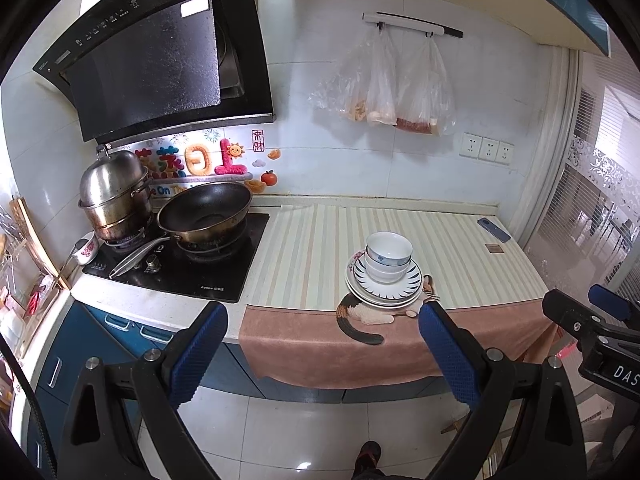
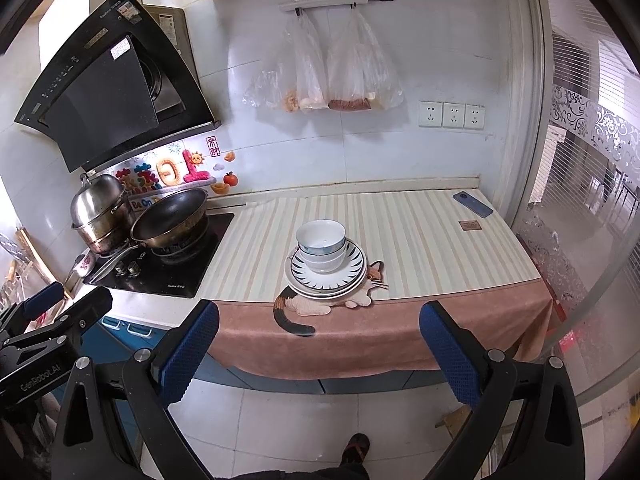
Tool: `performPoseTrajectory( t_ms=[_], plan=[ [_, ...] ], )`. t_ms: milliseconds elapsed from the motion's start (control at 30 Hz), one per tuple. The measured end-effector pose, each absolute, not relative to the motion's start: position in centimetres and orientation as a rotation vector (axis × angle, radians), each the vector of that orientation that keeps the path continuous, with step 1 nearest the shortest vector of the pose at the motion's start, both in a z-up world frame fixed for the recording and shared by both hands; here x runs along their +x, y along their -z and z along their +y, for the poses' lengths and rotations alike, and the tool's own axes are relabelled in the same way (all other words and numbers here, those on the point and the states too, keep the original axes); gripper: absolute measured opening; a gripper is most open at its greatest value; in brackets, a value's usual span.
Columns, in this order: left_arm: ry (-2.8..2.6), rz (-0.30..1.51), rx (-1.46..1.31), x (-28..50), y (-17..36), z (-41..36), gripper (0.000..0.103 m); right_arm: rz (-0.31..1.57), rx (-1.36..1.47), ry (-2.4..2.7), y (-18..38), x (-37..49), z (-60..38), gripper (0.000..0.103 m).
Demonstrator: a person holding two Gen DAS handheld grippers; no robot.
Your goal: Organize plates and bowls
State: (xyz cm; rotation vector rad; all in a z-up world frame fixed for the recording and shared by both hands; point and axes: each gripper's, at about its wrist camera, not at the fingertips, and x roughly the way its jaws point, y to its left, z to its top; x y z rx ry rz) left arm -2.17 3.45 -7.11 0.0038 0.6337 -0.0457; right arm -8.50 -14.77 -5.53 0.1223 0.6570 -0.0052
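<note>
A stack of plates (image 1: 384, 292) (image 2: 326, 278) sits on the striped counter mat near its front edge, the top plate showing dark radial stripes. Nested white bowls (image 1: 389, 256) (image 2: 321, 245) with blue trim stand on the plates. My left gripper (image 1: 322, 344) is open and held back over the floor in front of the counter, empty. My right gripper (image 2: 318, 340) is open too, also short of the counter edge with nothing between its fingers. Each gripper shows at the edge of the other's view.
A wok (image 1: 204, 212) and a steel steamer pot (image 1: 114, 196) sit on the stove at left, under a black range hood (image 1: 152, 60). A phone (image 2: 472, 204) lies at the counter's back right. Plastic bags (image 2: 320, 76) hang on the wall. A glass door (image 2: 580, 200) is right.
</note>
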Motion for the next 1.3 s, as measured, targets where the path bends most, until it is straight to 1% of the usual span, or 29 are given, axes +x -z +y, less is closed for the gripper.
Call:
performPoseTrajectory(
  t_ms=[1300],
  plan=[
    [0.038, 0.651, -0.003, -2.4, 7.2, 2.5, 0.098, 0.664, 0.127, 0.026, 5.9, -8.4, -14.3, 0.102]
  ],
)
